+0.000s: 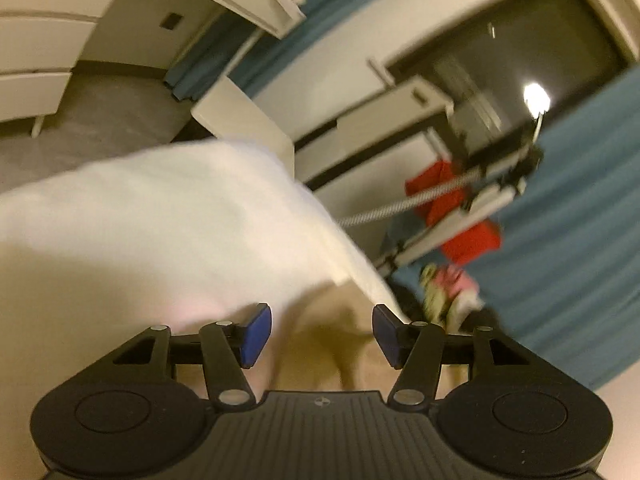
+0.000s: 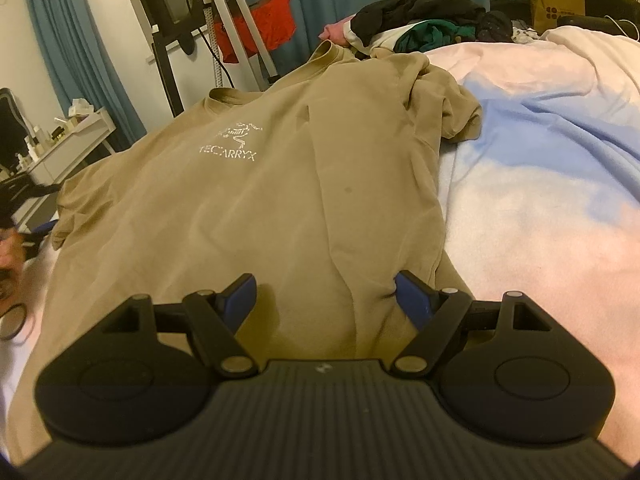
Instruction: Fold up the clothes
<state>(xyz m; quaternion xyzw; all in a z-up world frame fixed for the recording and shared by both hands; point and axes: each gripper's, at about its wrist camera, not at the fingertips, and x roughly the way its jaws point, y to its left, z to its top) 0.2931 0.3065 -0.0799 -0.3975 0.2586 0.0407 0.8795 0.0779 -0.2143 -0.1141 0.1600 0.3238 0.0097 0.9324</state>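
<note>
A tan T-shirt [image 2: 256, 200] lies spread face-up and unfolded on the bed [image 2: 540, 208], one sleeve bunched; folding appears not yet begun. The right hand-held gripper [image 2: 326, 298] rests released at its hem, the left hand-held gripper [image 1: 322, 336] also released, empty.

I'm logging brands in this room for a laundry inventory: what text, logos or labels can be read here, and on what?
"ARC'TERYX", white print seen reversed under a skeleton logo, on the tan T-shirt.
Brown paper bag: dark printed marks, too small to read.
Small emblem on the right hand-held gripper: no readable text.
Left wrist view: nothing legible.
</note>
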